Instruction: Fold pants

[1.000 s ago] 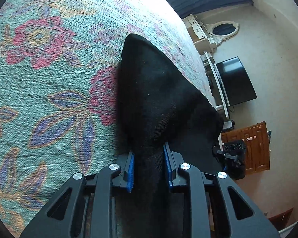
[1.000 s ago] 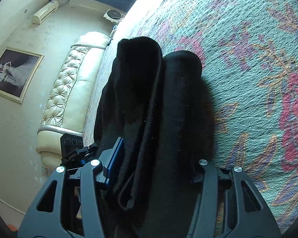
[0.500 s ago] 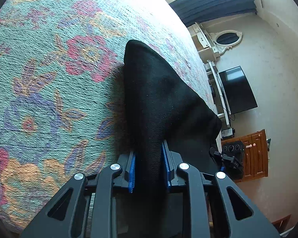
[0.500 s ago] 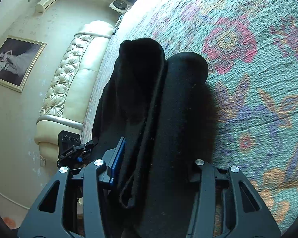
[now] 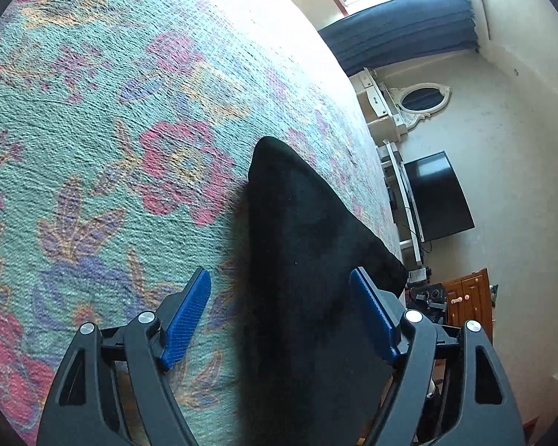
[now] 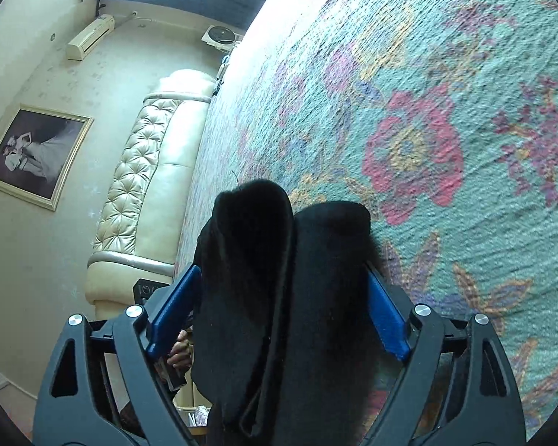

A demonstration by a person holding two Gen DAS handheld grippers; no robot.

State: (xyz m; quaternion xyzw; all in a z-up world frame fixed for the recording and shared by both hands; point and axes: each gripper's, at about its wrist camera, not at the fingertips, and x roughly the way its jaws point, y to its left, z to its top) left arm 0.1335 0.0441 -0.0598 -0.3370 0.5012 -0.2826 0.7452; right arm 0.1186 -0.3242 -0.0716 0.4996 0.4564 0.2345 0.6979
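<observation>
Both jaws have just been opening: a second ago each pair of blue pads pinched the black cloth, and now they stand wide with the cloth loose between them. On the left wrist view, the left hand-held gripper [image 5: 281,310] has its pads spread, one [image 5: 186,319] over the bedspread and clear of the fabric, the other at the far edge of the pants [image 5: 308,260], which taper to a rounded corner pointing up the bed. On the right wrist view, the right hand-held gripper [image 6: 282,308] is likewise released, its pads flanking a thick folded bundle of the pants [image 6: 279,278] whose two stacked layers show as twin rounded ends; whether the pads graze the cloth cannot be told. The pants lie on the bedspread [image 5: 93,148], teal with pink and purple flowers, near the edge of the bed. A tufted cream headboard [image 6: 145,171] and a framed picture [image 6: 33,156] appear beyond the right gripper, a dark television [image 5: 437,197] and an oval mirror [image 5: 424,100] beyond the left.
</observation>
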